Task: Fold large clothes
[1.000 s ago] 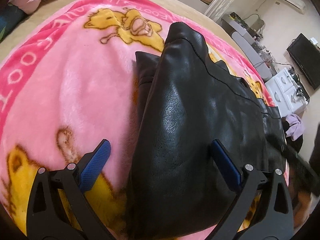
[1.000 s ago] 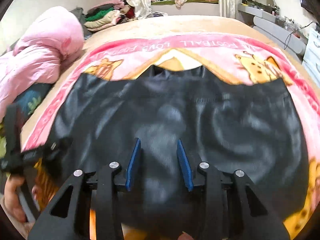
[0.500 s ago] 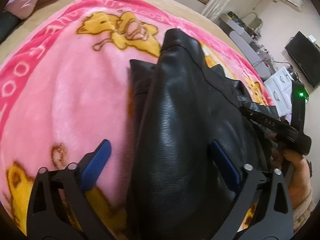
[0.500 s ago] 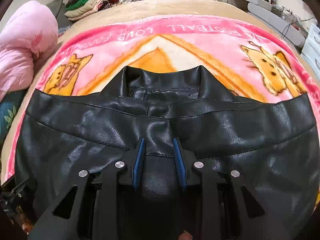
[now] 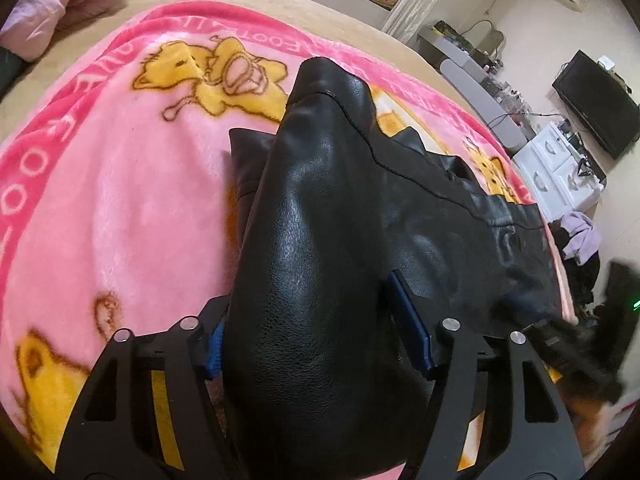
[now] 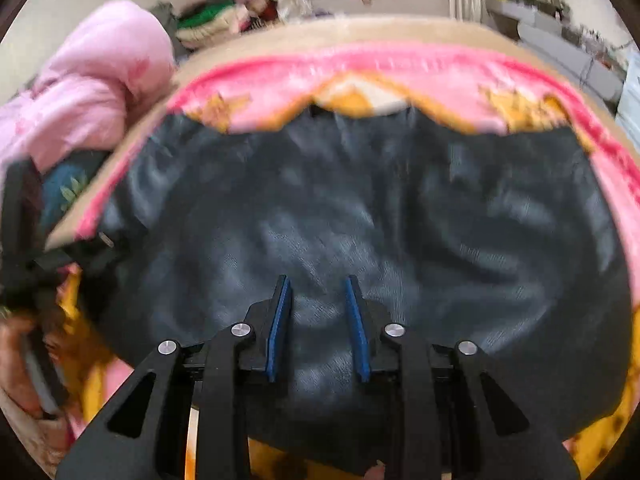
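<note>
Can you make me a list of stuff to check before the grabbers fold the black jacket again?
1. Jacket lying on the pink blanket: ok.
2. Left gripper around the folded edge: ok. Its jaws have just been closing, and the leather bulges between them.
3. Left pads truly pinching: cannot tell, the leather hides the left-hand pad.
4. Right gripper holding the jacket: cannot tell. Its jaws have just been closing and stand narrow over the leather, but the picture is blurred.
5. Collar lying flat: cannot tell in the right view's blur.
6. Room on the blanket past the collar: ok.
</note>
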Tool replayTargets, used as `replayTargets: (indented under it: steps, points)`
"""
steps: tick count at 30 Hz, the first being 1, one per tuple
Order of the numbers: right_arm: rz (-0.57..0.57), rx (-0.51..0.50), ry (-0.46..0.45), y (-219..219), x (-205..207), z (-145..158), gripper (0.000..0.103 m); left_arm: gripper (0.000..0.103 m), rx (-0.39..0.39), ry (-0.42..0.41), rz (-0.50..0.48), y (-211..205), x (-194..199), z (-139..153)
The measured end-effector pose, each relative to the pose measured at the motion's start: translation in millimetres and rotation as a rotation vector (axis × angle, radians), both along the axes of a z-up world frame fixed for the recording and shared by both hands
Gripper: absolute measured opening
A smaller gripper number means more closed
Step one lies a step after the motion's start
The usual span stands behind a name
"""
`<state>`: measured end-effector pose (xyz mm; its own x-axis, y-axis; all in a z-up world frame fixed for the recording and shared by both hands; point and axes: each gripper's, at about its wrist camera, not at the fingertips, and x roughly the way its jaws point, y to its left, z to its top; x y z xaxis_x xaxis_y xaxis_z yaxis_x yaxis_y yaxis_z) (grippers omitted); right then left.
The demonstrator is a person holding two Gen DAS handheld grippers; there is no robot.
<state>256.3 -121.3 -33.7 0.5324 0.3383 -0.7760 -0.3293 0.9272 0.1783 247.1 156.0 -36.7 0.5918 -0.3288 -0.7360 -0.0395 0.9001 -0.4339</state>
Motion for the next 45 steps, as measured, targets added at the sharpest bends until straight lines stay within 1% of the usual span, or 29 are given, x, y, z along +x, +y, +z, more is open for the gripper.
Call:
replayTargets:
  steps: [2, 4, 5, 7, 8, 10, 13, 14, 15, 17, 19, 22, 25, 26, 29, 30, 31, 32, 34, 37, 39, 41, 42, 43, 44, 45]
  points:
    - [0.006, 0.013, -0.017, -2, -2, -1, 0.031, 0.068, 0.016, -0.001, 0.011, 3, 2, 1]
    - [0.046, 0.092, -0.051, -1, -14, 11, 0.046, 0.08, 0.035, 0.002, 0.029, 8, 6, -2]
    - [0.071, 0.113, -0.073, 2, -21, 15, 0.049, 0.081, 0.025, 0.01, 0.032, 11, 9, -4]
    - [0.146, 0.101, -0.131, 17, -39, 22, 0.06, 0.084, -0.025, 0.044, 0.028, 17, 15, -14]
    - [0.183, 0.082, -0.15, 27, -47, 23, 0.061, 0.084, -0.047, 0.051, 0.028, 19, 17, -16]
    - [0.27, 0.028, -0.193, 51, -67, 23, 0.076, 0.085, -0.061, 0.062, 0.019, 22, 20, -17]
    - [0.394, -0.086, -0.261, 87, -89, 19, 0.081, 0.085, -0.06, 0.065, 0.018, 25, 20, -15]
    - [0.438, -0.147, -0.292, 101, -97, 15, 0.082, 0.085, -0.052, 0.063, 0.021, 27, 19, -14]
    - [0.464, -0.184, -0.311, 109, -102, 11, 0.084, 0.085, -0.046, 0.062, 0.024, 27, 18, -13]
    - [0.515, -0.26, -0.345, 126, -108, 2, 0.084, 0.085, -0.047, 0.063, 0.027, 29, 17, -11]
    - [0.544, -0.364, -0.391, 145, -113, -9, 0.084, 0.085, -0.044, 0.066, 0.024, 30, 17, -11]
    - [0.546, -0.465, -0.433, 163, -109, -23, 0.084, 0.088, -0.039, 0.076, 0.025, 32, 17, -11]
    - [0.528, -0.554, -0.488, 173, -103, -35, 0.084, 0.089, -0.019, 0.076, 0.019, 32, 21, -9]
    - [0.524, -0.564, -0.499, 176, -100, -38, 0.084, 0.089, -0.013, 0.075, 0.02, 33, 22, -8]
    - [0.503, -0.549, -0.534, 177, -93, -36, 0.082, 0.089, -0.005, 0.072, 0.031, 36, 24, -6]
    - [0.502, -0.555, -0.558, 178, -94, -35, 0.076, 0.09, 0.0, 0.07, 0.039, 37, 24, -5]
    - [0.509, -0.556, -0.572, 178, -95, -34, 0.066, 0.091, 0.005, 0.07, 0.046, 37, 24, -5]
    - [0.513, -0.556, -0.581, 177, -97, -33, 0.062, 0.091, -0.003, 0.073, 0.048, 39, 24, -6]
    - [0.509, -0.555, -0.609, 176, -101, -29, 0.045, 0.091, -0.025, 0.083, 0.052, 41, 24, -8]
    - [0.494, -0.568, -0.646, 177, -109, -22, 0.032, 0.091, -0.069, 0.103, 0.061, 44, 24, -12]
    - [0.48, -0.56, -0.656, 175, -112, -18, 0.029, 0.091, -0.092, 0.116, 0.067, 45, 23, -14]
    - [0.465, -0.525, -0.651, 172, -113, -15, 0.027, 0.091, -0.142, 0.122, 0.073, 47, 22, -16]
    - [0.453, -0.498, -0.643, 169, -111, -12, 0.026, 0.087, -0.169, 0.12, 0.081, 48, 21, -16]
    - [0.441, -0.474, -0.637, 167, -112, -9, 0.026, 0.08, -0.221, 0.114, 0.08, 49, 20, -17]
    - [0.431, -0.452, -0.632, 164, -112, -9, 0.026, 0.077, -0.258, 0.114, 0.079, 49, 19, -17]
    - [0.42, -0.419, -0.624, 160, -110, -6, 0.026, 0.071, -0.291, 0.116, 0.077, 47, 18, -16]
